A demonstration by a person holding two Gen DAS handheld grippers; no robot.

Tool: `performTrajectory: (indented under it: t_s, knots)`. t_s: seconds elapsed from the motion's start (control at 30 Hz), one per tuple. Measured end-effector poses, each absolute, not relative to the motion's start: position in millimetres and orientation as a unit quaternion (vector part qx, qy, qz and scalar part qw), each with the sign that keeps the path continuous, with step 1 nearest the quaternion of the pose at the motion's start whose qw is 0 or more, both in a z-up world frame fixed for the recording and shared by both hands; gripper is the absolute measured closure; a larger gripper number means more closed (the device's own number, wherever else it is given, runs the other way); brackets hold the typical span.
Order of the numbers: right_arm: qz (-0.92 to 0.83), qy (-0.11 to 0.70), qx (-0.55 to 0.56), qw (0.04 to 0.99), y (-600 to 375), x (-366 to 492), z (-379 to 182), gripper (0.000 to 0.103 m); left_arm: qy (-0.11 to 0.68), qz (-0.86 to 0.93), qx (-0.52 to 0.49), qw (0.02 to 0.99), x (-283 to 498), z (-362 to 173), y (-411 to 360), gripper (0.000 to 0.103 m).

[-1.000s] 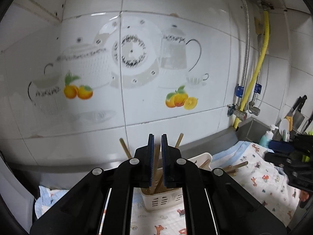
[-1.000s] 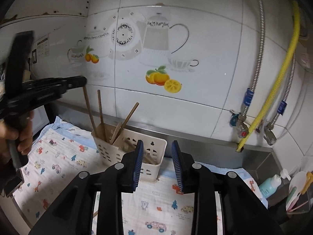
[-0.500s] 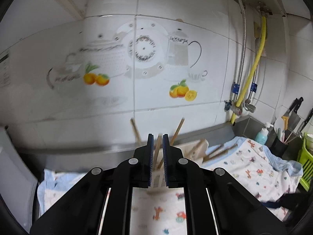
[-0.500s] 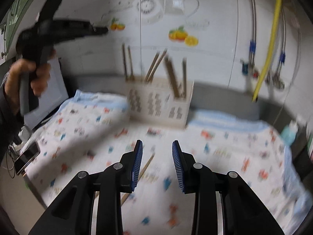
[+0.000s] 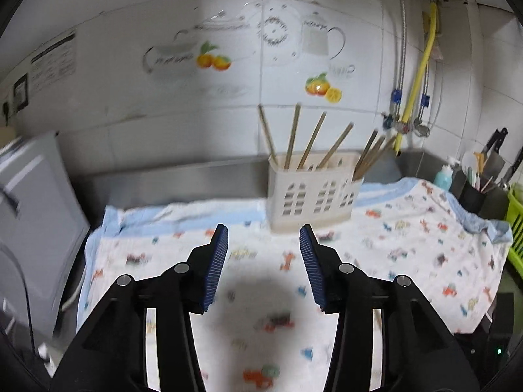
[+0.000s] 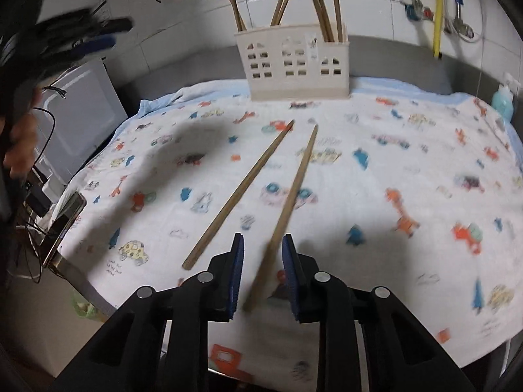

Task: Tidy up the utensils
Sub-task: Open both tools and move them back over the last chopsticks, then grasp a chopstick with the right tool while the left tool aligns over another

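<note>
A cream slotted holder [image 5: 313, 192] stands at the back of the printed cloth [image 5: 408, 245] with several wooden chopsticks upright in it. My left gripper [image 5: 263, 254] hangs in front of it, jaws opening, nothing between them. In the right wrist view the holder [image 6: 294, 65] is far back, and two chopsticks lie loose on the cloth. The left chopstick [image 6: 242, 192] lies free. The right chopstick [image 6: 300, 176] runs with its near end between the closing jaws of my right gripper [image 6: 263, 251]; the pads do not press it. The left gripper [image 6: 81, 39] shows blurred at upper left.
A grey appliance [image 6: 81, 121] and a phone [image 6: 67, 219] sit left of the cloth, beside the hand [image 6: 19, 143] holding the left gripper. A blue bottle [image 5: 443, 176], a black pot of utensils and knives [image 5: 474, 192] and a green rack [image 5: 514, 215] stand at right. Pipes run down the tiled wall.
The left gripper let go of a chopstick over the holder, pulled back and opened. The right gripper dropped from the holder to the cloth, and its jaws narrowed around a lying chopstick.
</note>
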State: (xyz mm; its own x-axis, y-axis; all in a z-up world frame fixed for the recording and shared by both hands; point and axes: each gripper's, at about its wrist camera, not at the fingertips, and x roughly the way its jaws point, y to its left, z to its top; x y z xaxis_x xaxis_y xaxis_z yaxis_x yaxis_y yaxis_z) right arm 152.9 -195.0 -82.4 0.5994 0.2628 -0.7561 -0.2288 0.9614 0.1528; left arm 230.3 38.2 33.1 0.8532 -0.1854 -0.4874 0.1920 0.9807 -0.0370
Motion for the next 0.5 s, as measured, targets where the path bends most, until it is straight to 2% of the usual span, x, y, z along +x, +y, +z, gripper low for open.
performTrajectory:
  t_s: [0.03, 0.5]
  knots:
    - [0.133, 0.428, 0.023, 0.894, -195, 154, -84, 0.083, 0.259, -0.095, 0.000, 0.961, 224, 26, 43, 0.050]
    - [0.096, 0.433, 0.046, 0.895, -191, 149, -101, 0.093, 0.305, -0.093, -0.022, 0.947, 182, -34, 48, 0.047]
